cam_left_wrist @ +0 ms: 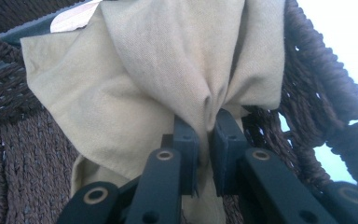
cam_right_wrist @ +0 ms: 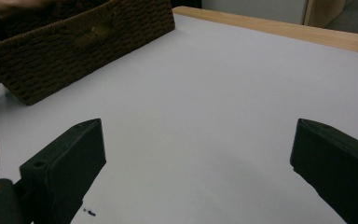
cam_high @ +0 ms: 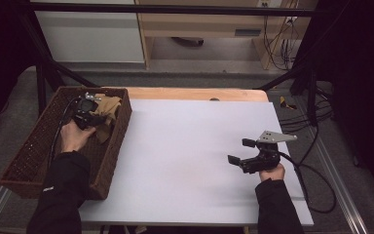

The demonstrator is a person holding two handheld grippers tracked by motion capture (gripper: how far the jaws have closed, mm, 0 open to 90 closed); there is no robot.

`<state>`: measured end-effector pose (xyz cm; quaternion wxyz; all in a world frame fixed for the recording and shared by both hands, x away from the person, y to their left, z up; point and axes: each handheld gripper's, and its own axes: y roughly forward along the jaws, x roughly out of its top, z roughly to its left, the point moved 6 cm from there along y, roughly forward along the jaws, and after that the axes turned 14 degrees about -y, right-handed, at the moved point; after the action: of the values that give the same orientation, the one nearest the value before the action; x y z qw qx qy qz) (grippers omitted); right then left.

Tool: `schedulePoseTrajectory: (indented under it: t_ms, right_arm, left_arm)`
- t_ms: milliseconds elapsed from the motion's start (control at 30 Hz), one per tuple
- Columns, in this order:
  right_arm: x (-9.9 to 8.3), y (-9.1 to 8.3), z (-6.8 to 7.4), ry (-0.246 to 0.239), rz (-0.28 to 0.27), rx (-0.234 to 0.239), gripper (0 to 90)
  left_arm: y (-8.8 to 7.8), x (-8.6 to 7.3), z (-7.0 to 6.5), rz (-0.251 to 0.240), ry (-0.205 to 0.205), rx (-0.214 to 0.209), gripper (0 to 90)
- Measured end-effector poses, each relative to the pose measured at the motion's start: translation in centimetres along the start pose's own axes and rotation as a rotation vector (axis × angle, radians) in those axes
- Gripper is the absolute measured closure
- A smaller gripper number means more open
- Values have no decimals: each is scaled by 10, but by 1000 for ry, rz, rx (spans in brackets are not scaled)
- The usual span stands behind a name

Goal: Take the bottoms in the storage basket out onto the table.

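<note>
In the brown wicker basket [cam_high: 111, 161] at the table's left edge, my left gripper [cam_left_wrist: 205, 140] pinches a fold of the tan cloth [cam_left_wrist: 149, 79], while my right gripper [cam_high: 241, 151] hovers wide open, empty, over the white tabletop [cam_high: 190, 146].

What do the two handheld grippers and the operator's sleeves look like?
Both grippers are black, each with two flat, blocky black jaws on link arms with round pivot bolts. The right gripper carries a grey three-cornered plate drilled with small holes, and a black cable loops away from it. The left gripper has a smaller metallic plate on top and its own black cable. Both sleeves are black and long, reaching the wrists.
</note>
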<state>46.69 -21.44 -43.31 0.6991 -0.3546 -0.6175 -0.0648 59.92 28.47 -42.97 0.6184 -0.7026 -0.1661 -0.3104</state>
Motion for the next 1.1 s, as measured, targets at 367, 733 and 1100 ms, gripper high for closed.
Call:
schedulePoseTrajectory:
  t_ms: [367,733,1100]
  right_arm:
    - [-1,1,0,0,4,-1,38]
    - [-1,1,0,1,5,-3,38]
    - [-1,2,0,1,9,-2,38]
  left_arm:
    - [-11,1,2,-1,-44,-27,811]
    - [-20,1,-2,-38,-51,-62,812]
    - [-28,1,-1,-68,-76,-79,814]
